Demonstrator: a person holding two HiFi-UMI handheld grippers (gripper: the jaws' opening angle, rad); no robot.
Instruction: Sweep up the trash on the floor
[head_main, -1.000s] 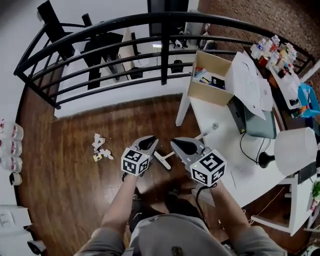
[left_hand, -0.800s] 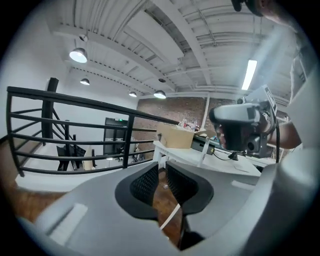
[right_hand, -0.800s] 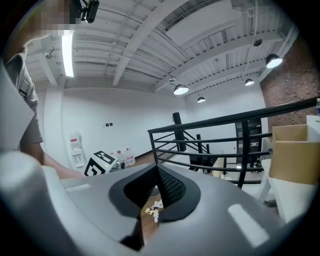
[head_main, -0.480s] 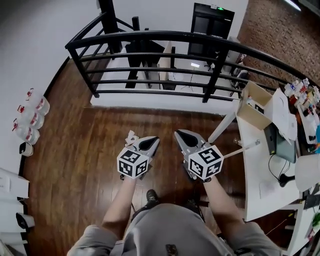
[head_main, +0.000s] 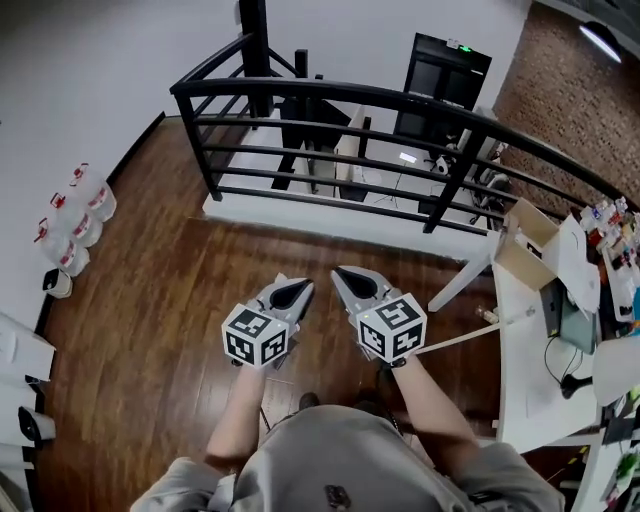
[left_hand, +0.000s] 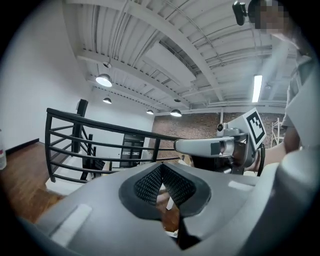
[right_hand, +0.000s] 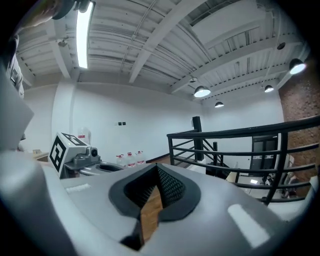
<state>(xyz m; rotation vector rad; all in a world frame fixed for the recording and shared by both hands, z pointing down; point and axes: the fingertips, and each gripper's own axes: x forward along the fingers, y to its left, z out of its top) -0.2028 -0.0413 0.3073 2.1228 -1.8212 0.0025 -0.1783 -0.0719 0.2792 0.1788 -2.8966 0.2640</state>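
Note:
My left gripper (head_main: 293, 290) and right gripper (head_main: 348, 280) are held side by side, close in front of me and above the wooden floor (head_main: 150, 300). Both are shut and hold nothing. In the left gripper view the mesh pads (left_hand: 150, 182) meet at the tip, and the right gripper (left_hand: 200, 146) shows to the right. In the right gripper view the pads (right_hand: 170, 186) are closed, with the left gripper (right_hand: 75, 155) at the left. A long white handle (head_main: 470, 332) slants from beside my right wrist towards the table. No trash shows in any view.
A black railing (head_main: 330, 100) curves across the floor ahead. A white table (head_main: 525, 370) with a cardboard box (head_main: 525, 245), papers and a lamp stands at the right. Water bottles (head_main: 75, 225) line the left wall; in the right gripper view the bottles (right_hand: 127, 156) stand far off.
My view has swung left, so the table has slid to the right edge. Both grippers have come up. The small trash pile, left of the left gripper earlier, is gone from sight.

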